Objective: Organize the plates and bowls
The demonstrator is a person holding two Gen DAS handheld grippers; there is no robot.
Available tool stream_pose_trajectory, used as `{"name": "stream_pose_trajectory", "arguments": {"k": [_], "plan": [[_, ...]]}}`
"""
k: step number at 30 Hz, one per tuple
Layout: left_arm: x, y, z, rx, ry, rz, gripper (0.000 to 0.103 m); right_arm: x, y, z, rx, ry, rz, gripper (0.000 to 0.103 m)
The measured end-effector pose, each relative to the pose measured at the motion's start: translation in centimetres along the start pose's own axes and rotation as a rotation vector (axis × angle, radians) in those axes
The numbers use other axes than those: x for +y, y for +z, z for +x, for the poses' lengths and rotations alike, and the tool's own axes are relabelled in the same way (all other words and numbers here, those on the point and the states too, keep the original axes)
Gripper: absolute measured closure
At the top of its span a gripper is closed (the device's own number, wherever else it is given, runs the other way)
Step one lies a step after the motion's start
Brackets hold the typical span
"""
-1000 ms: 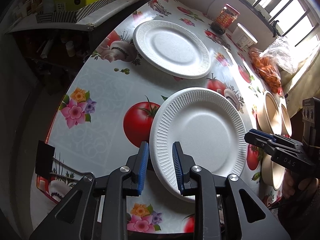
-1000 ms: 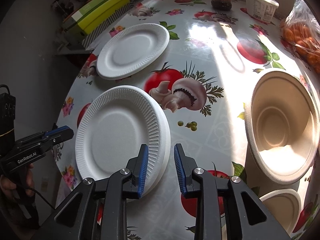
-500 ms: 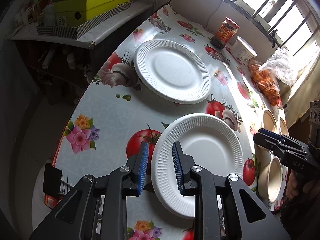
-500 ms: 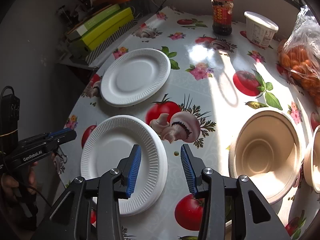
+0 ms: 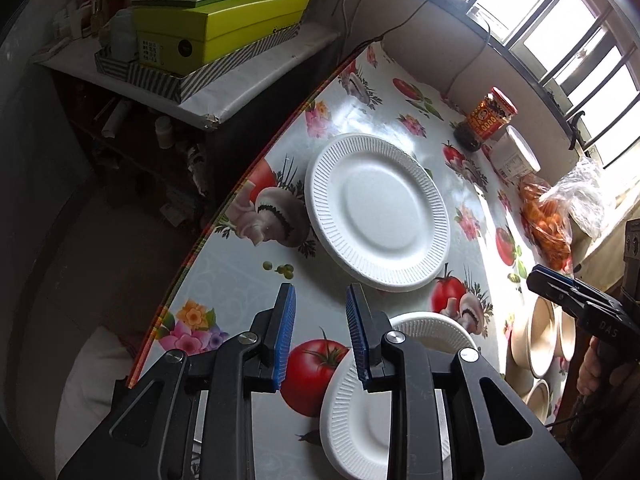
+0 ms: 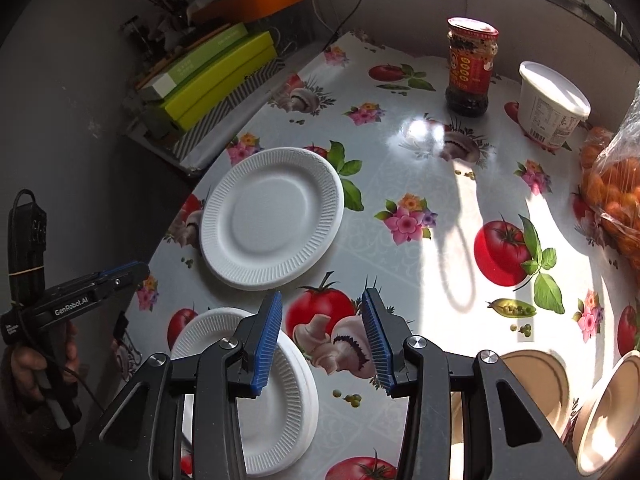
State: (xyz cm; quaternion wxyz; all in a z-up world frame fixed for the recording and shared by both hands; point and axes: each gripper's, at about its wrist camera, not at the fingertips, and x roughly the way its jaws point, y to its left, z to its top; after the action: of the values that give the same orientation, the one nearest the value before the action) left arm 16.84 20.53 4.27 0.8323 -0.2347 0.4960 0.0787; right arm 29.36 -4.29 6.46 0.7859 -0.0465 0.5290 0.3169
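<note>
Two white foam plates lie on the table (image 6: pixel 432 184), which has a cloth printed with tomatoes, mushrooms and flowers. The near plate (image 6: pixel 280 396), which looks like a small stack, lies low under the left finger of the right tongs (image 6: pixel 322 342); in the left wrist view the same plate (image 5: pixel 352 408) lies under the right finger of the left tongs (image 5: pixel 320 340). The far plate (image 6: pixel 272 218) lies flat ahead of both tongs and apart from the near one. The right tongs have just been opening; they stand moderately open and hold nothing, with only the printed cloth between the blue pads. The left tongs stand a little open and are empty too, above the cloth. Beige bowls (image 6: pixel 608 412) sit to the right of the right tongs, partly hidden by them. Farther ahead stand a jar (image 6: pixel 470 66) with a red label, a white tub (image 6: pixel 552 106) and a bag of oranges (image 6: pixel 616 200) at the right edge.
</note>
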Motion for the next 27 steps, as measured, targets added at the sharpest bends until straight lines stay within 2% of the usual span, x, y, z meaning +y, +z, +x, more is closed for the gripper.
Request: {"name": "stream_pose_trajectory", "arguments": {"k": [6,8,10,11,13,16,21,25,27], "plan": [[-0.3,1.5,-0.7,-0.03,0.058,0.053,0.076,-0.6,3.5,1.8,0.02,0.038,0.004,0.062],[-0.3,1.8,-0.4,-0.041,0.078,0.071,0.076,-1.0,4.4,2.8,0.034,0.071,0.028,0.062],[0.1,2.1,0.4,-0.037,0.097,0.061,0.076,-1.0,4.9,4.0,0.052,0.067,0.024,0.064],[0.5,2.2,0.8,-0.028,0.091,0.044,0.076,-1.0,5.1,4.7,0.063,0.057,0.017,0.066],[0.9,2.3,1.7,-0.004,0.057,0.018,0.076,-1.1,5.3,6.1,0.088,0.058,0.017,0.076],[0.7,2.3,2.6,0.011,0.072,0.034,0.076,-1.2,5.3,7.9,0.115,0.07,0.021,0.08],[1.1,2.9,4.3,0.036,0.005,0.014,0.076,-1.0,4.8,9.1,0.124,0.096,0.031,0.081],[1.4,4.0,6.0,0.055,0.005,-0.007,0.076,-1.6,4.6,9.8,0.122,0.095,0.069,0.081],[1.5,4.5,6.7,0.07,-0.026,-0.027,0.076,-2.0,4.5,10.0,0.126,0.102,0.097,0.081]]}}
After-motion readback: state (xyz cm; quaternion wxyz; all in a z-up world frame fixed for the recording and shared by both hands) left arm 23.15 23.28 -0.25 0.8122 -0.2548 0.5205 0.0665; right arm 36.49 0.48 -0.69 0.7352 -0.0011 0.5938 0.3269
